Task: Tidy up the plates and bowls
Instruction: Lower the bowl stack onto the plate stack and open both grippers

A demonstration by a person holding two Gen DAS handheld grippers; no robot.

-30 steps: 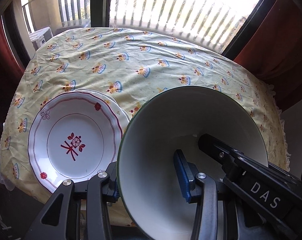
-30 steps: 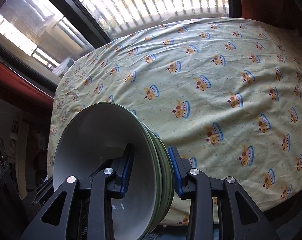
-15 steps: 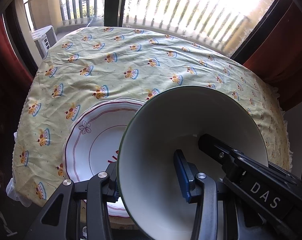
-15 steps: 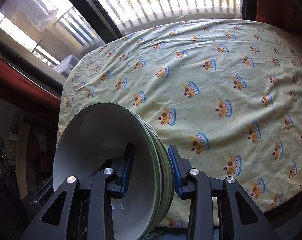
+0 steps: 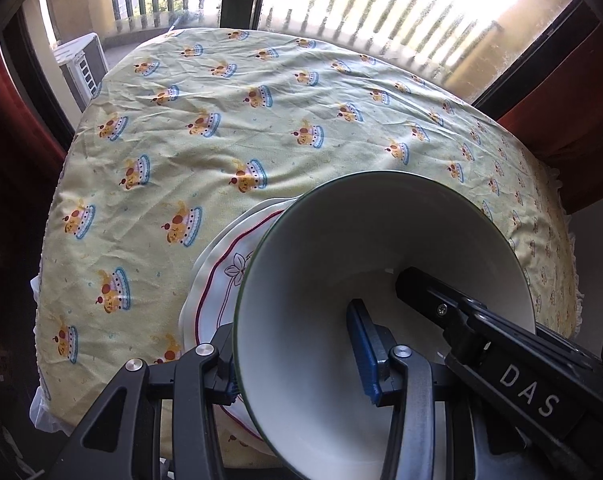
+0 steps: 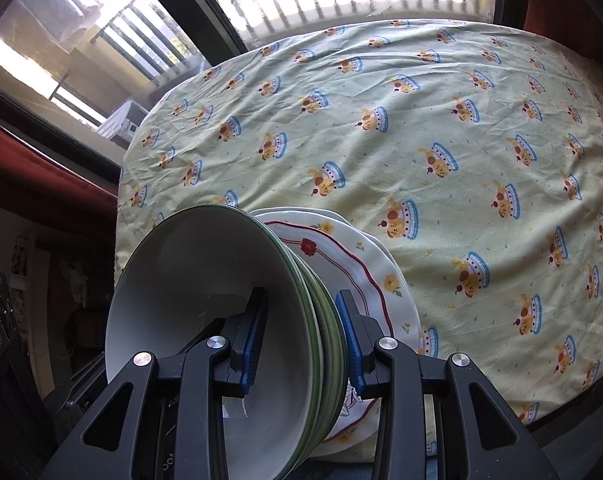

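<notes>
**Colleague:** What have you got in the grippers right now?

**Me:** My left gripper point(image 5: 297, 364) is clamped on the rim of the bowl stack point(image 5: 381, 300): one blue pad sits inside the top bowl, the other finger is outside the wall. My right gripper point(image 6: 301, 340) is clamped on the opposite rim of the same bowl stack point(image 6: 221, 320), one pad inside, one outside against the green-edged rims nested underneath. So I'm carrying the stack two-handed, tipped towards me.

**Colleague:** And where is it relative to the plates?

**Me:** Just in front of the plates point(image 6: 361, 264), which lie stacked flat near the closest edge of the bench point(image 6: 461, 120). In the left view the bowls cover most of the plates point(image 5: 221, 272); only their far-left rim shows. I can't tell whether the bowls' base is touching the top plate or is just above it.

**Colleague:** How would you set it down well?

**Me:** I judge the step is landing the bowls on or beside the plates. I'd level the stack first so the nested bowls don't slide, keep both grips equal, and lower straight down, centred over the plates' well. I'd release only once the weight rests, and back each inner finger out without dragging the rim. The plates sit close to the bench edge, so an off-centre landing could tip them.
</notes>
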